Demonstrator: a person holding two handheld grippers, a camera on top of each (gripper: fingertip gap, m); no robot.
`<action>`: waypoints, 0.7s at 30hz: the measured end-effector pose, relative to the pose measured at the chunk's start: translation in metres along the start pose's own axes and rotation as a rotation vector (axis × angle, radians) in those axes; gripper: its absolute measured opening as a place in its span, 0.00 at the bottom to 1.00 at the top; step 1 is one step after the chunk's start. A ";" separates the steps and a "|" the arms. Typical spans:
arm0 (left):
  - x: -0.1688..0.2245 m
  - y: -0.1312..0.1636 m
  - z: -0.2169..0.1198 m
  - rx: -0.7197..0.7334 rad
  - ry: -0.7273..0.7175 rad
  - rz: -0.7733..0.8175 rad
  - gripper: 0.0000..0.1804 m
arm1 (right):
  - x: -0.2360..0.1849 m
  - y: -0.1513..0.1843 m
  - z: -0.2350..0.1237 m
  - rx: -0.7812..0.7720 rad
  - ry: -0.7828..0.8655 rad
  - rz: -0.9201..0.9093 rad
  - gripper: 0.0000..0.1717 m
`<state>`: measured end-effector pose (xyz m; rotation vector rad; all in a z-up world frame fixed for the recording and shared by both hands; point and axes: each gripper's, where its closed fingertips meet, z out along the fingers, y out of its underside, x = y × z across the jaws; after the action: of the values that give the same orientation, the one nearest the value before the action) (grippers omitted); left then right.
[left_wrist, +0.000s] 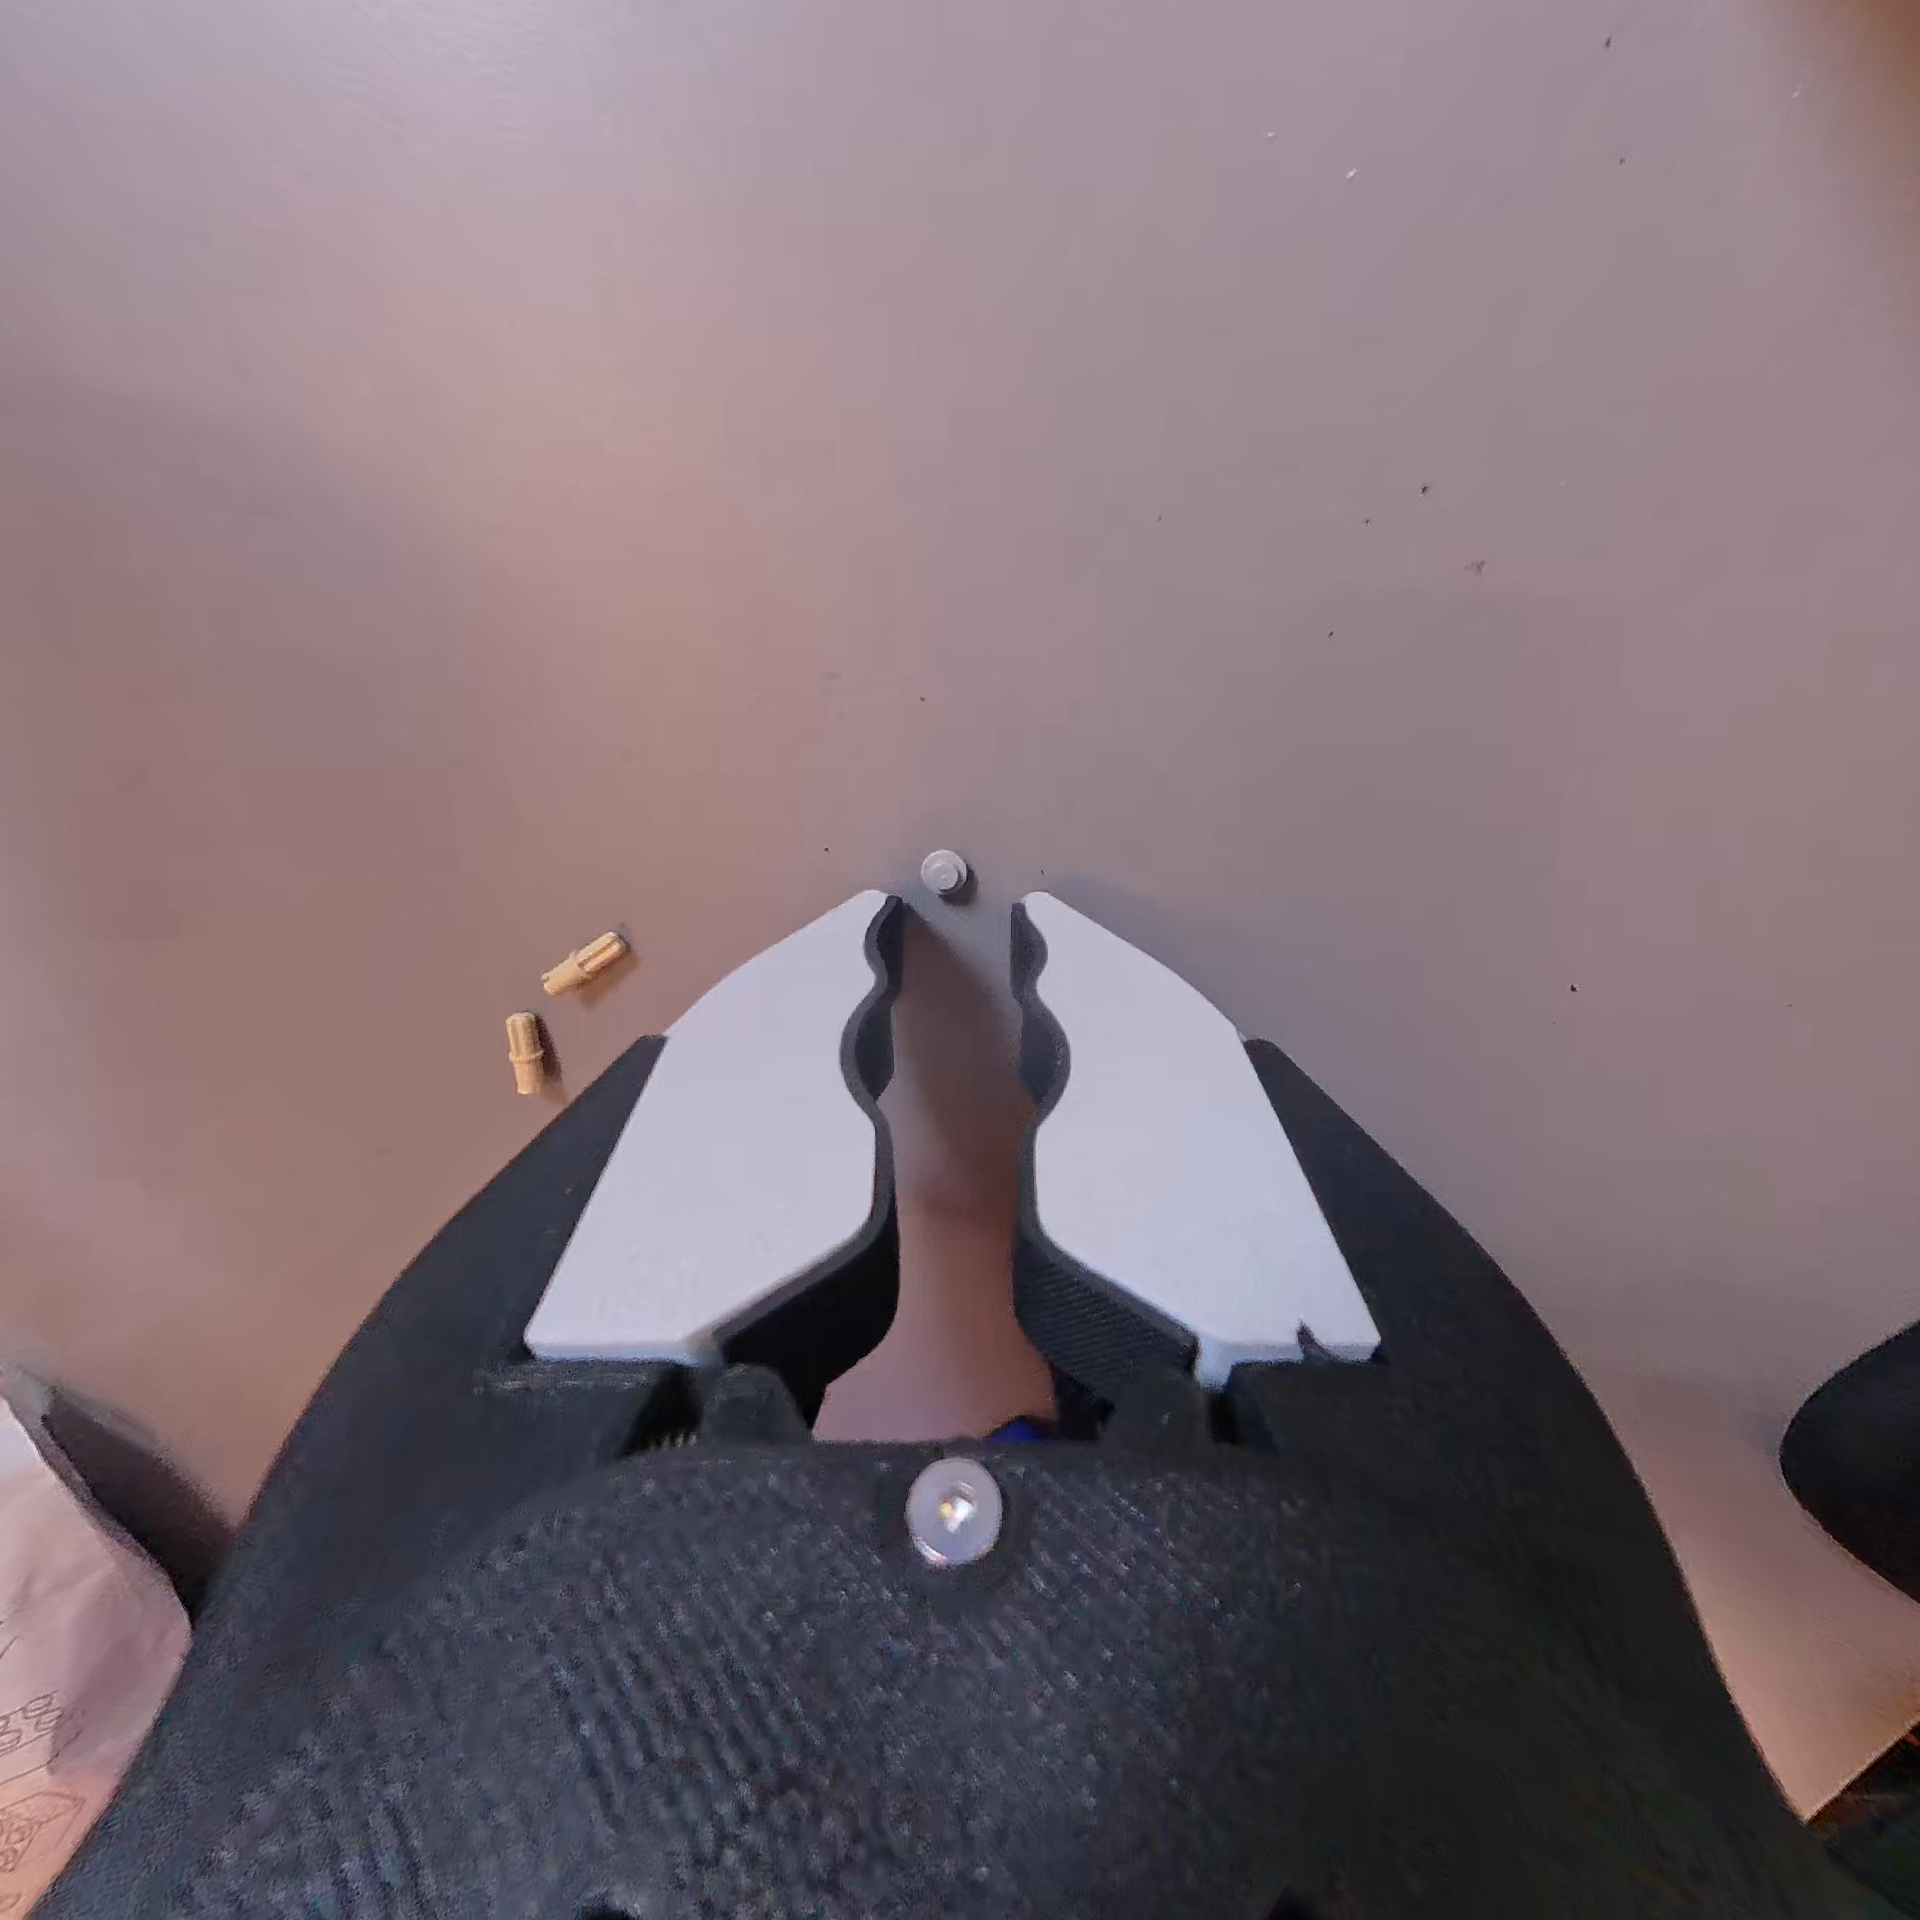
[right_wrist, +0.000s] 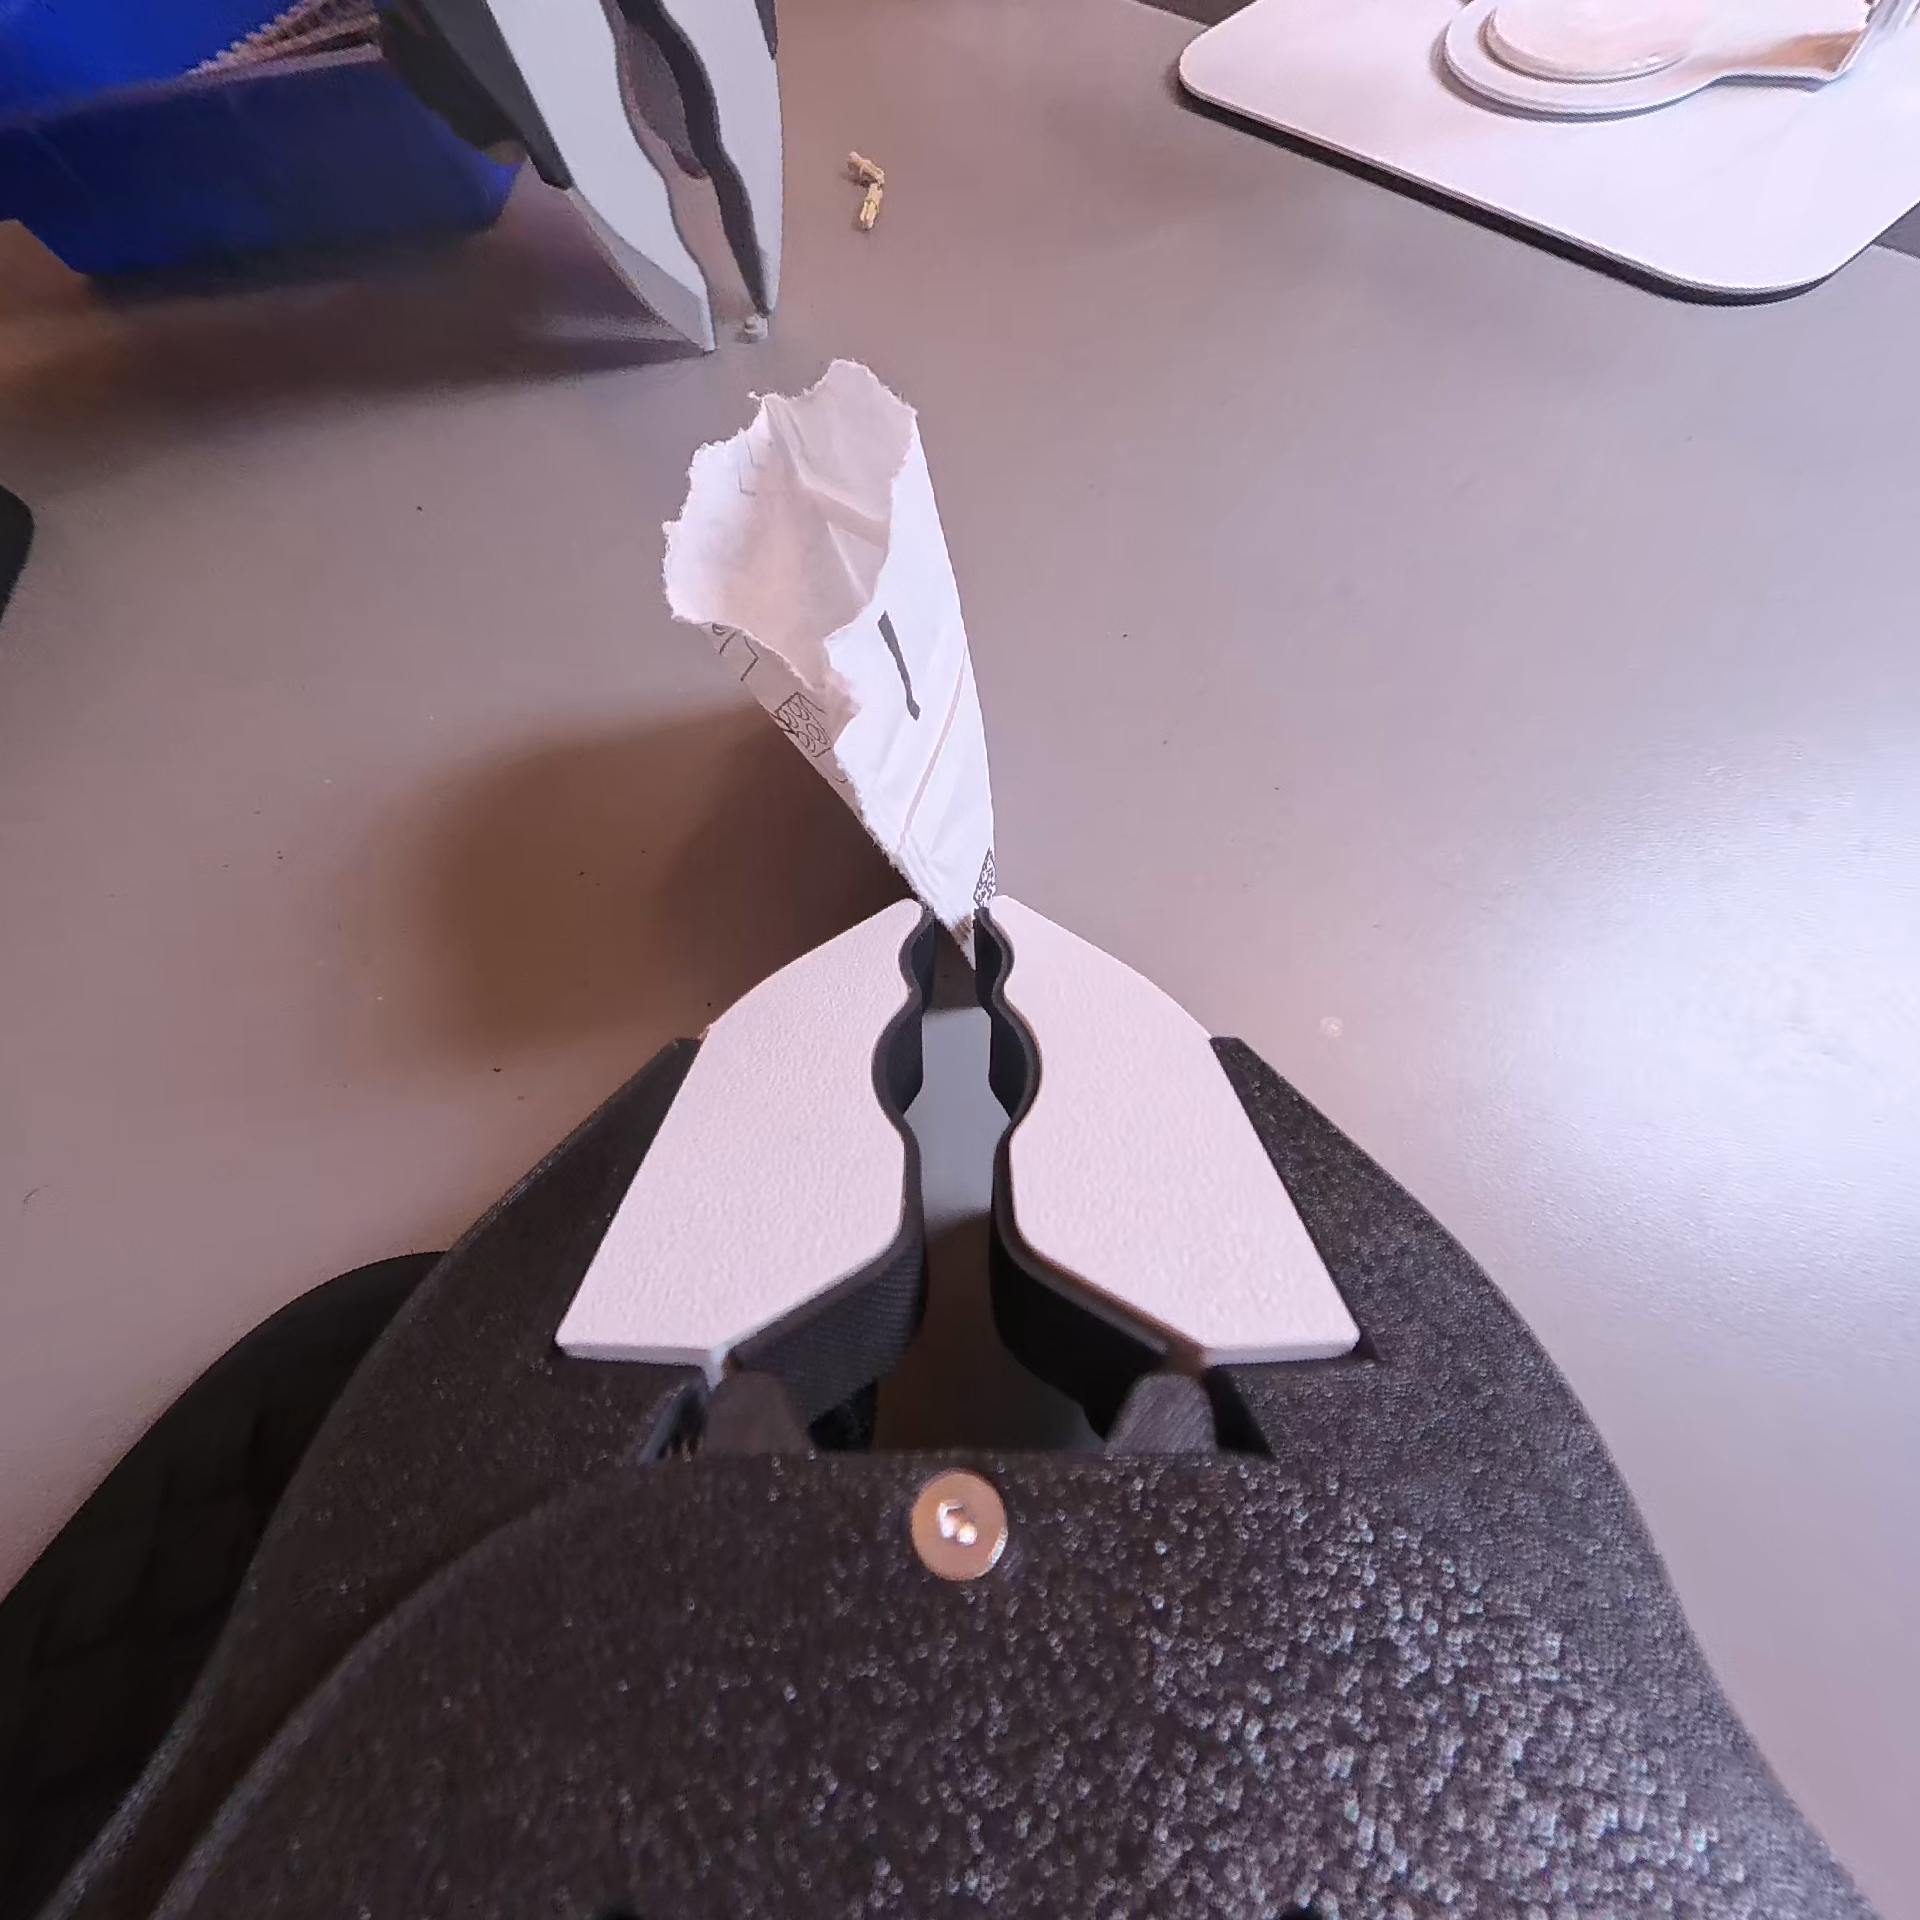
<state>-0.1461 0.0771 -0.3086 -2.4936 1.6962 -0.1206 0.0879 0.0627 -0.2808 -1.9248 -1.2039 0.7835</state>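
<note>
Paper bag: a small white paper bag (right_wrist: 831, 613), printed with black line drawings and marks, its upper end torn open with a ragged edge. It stands up and tilts away from the right gripper, tapering to a pinched corner at the fingertips, clear of the table.
Right gripper: the right gripper (right_wrist: 954, 920) has its jaws nearly together, clamped on the bag's lower corner; both dark pads press the paper at the tips.
Left gripper: the left gripper (left_wrist: 958, 906) points down at the table, jaws apart by a moderate gap, nothing held between them.
Small grey stud: a small round grey stud (left_wrist: 943, 871) lies on the table just beyond the left fingertips, nearer the left-hand tip; no pad touches it.
Tan pegs: two tan pegs (left_wrist: 587, 961) (left_wrist: 525, 1051) lie close together on the table, left of the left gripper's fingers.
Table: a plain grey-brown table (right_wrist: 1455, 727) with small dark specks.
Far items: a pale flat board (right_wrist: 1558, 135) carrying a clear round dish at the far right; a blue object (right_wrist: 239, 156) at the far left behind the left gripper.
</note>
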 end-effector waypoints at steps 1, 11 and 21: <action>0.000 0.000 0.000 0.003 0.002 0.002 0.11 | 0.000 0.000 0.000 0.000 0.000 0.000 0.04; 0.000 -0.008 0.002 0.025 -0.002 0.058 0.04 | 0.000 0.000 0.000 -0.002 -0.001 0.002 0.04; 0.073 -0.160 -0.064 0.530 -0.109 0.396 0.04 | 0.000 0.001 0.001 -0.008 -0.003 -0.003 0.04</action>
<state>0.0195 0.0633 -0.2218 -1.7323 1.7861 -0.3367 0.0871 0.0628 -0.2820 -1.9288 -1.2134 0.7806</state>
